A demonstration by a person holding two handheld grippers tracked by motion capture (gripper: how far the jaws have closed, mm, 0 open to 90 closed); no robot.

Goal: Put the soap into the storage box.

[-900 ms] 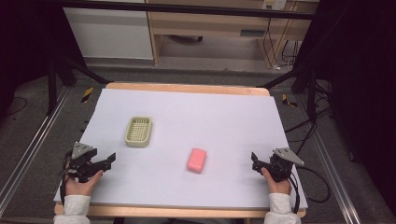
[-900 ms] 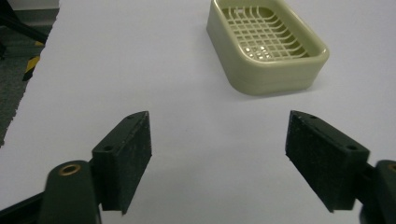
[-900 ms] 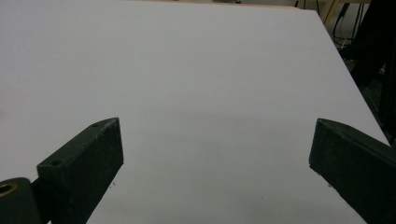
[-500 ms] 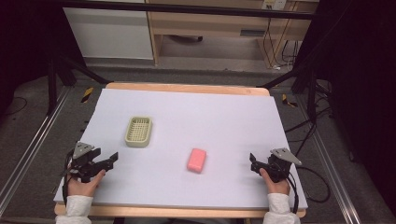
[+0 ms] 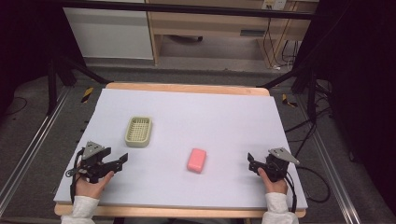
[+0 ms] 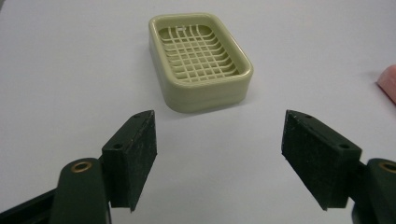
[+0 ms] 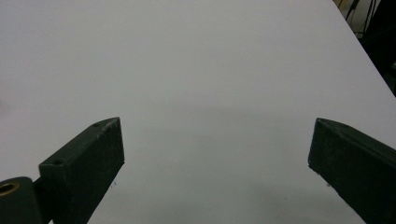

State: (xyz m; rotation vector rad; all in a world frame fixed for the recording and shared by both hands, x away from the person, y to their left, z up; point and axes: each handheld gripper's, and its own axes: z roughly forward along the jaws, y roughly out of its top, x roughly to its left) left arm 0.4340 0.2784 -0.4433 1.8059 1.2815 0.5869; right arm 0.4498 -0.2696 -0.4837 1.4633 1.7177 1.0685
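The soap dish (image 6: 201, 60) lies straight ahead of the left fingers (image 6: 135, 158) in the left gripper view, past their tips and apart from them, with bare table between. These fingers stand well apart and hold nothing; their dark pads face each other across a strip of white table (image 6: 70, 70). The dish is pale green, rectangular with rounded corners, and has a grid floor inside its raised rim. It sits flat on the table. At the right edge of that view a pink corner of the soap (image 6: 388, 81) shows.

From the high view the left gripper (image 5: 120, 161) is low over the near left part of the table, pointing toward the middle, with the dish (image 5: 139, 131) just beyond it. The soap (image 5: 197, 160) lies flat near the middle of the table's near half, between the two grippers and clear of both, and to the right of the dish with a gap between them.

The right fingers (image 7: 84, 168) are spread wide in the right gripper view, with nothing between them but table. In the high view the right gripper (image 5: 252, 164) sits over the near right part of the table, pointing left toward the soap. A hand in a white sleeve holds each gripper at the near edge.
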